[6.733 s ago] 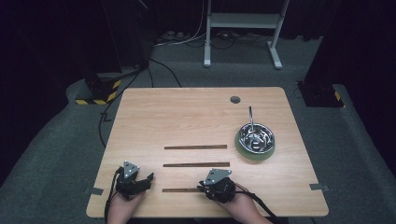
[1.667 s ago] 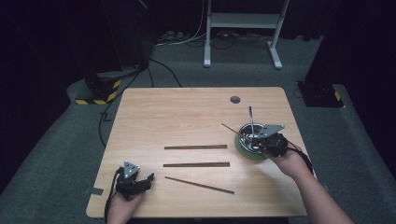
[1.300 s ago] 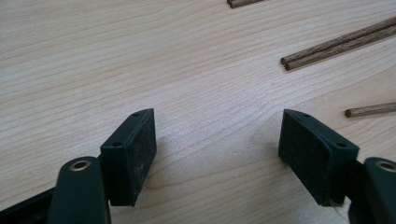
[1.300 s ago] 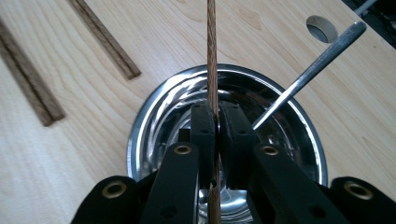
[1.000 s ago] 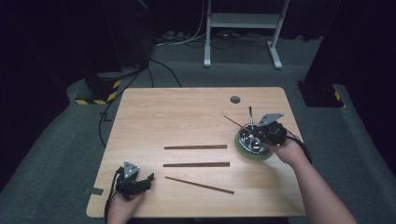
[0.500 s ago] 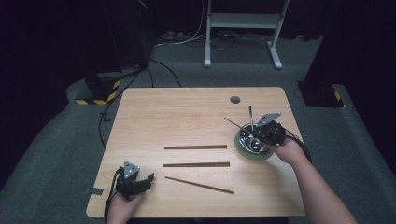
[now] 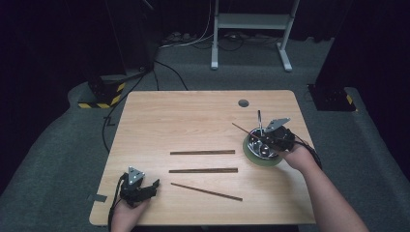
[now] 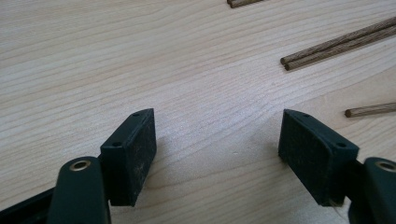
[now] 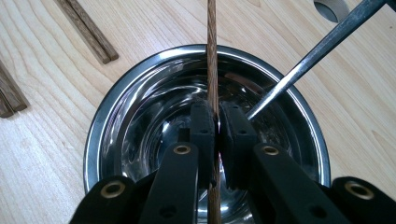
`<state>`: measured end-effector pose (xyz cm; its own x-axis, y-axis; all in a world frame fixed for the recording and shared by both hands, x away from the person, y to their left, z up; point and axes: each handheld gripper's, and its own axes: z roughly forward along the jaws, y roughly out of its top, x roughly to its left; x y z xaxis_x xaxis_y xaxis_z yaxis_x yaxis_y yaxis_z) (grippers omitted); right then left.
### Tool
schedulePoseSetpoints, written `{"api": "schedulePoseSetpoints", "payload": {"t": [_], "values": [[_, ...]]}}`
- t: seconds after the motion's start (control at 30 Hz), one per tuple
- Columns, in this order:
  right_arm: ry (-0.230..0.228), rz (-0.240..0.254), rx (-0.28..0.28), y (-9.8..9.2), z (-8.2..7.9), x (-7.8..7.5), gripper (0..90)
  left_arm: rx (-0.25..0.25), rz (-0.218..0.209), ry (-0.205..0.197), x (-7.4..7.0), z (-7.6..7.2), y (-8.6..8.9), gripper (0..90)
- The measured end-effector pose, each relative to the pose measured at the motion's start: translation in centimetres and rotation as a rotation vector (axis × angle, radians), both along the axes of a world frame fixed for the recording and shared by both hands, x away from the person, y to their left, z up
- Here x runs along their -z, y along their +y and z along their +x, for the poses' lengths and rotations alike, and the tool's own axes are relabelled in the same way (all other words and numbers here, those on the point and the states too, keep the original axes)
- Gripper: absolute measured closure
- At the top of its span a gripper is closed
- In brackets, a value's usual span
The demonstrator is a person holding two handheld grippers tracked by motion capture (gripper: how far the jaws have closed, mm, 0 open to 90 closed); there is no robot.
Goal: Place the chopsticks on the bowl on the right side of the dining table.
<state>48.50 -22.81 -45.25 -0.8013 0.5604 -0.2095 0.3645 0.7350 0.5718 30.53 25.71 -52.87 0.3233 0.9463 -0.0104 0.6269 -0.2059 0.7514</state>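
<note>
A steel bowl (image 7: 252, 146) on a green base stands at the table's right, with a metal utensil handle (image 7: 259, 121) leaning out of it. My right gripper (image 7: 266, 139) hangs over the bowl, shut on a brown chopstick (image 7: 240, 129) that points up and left past the rim. The right gripper view looks down into the bowl (image 9: 140, 88), where the chopstick (image 9: 212, 46) runs between the closed jaws of the right gripper (image 9: 215, 123). A single chopstick (image 7: 206, 192) lies skewed near the front. My left gripper (image 7: 151, 187) rests open at the front left.
Two chopstick pairs (image 7: 202, 152) (image 7: 203, 170) lie parallel mid-table. Their ends show as chopstick tips (image 8: 336, 46) ahead of the left gripper (image 8: 217, 140). A round hole (image 7: 243, 103) sits in the tabletop behind the bowl. Cables and a stand are on the floor beyond.
My right gripper has carried one chopstick from the front edge to above the bowl and drifted slightly further over it. The chopstick left at the front now lies skewed. My left gripper stays still.
</note>
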Motion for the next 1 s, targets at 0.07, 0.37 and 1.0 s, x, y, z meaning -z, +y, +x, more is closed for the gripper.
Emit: {"api": "schedulePoseSetpoints", "payload": {"t": [0.07,0.37,1.0], "values": [[0.007,0.004,0.001,0.0,0.0,0.0,83.6,0.0,0.0,0.0,0.0,0.0,0.0,27.5],[-0.006,0.043,0.025,-0.1,-0.6,-0.8,75.5,0.001,0.0,0.0,0.0,0.0,0.0,27.6],[-0.011,0.154,-0.021,3.5,-7.5,-0.7,70.7,0.001,0.0,0.0,0.0,0.0,0.0,27.5]]}}
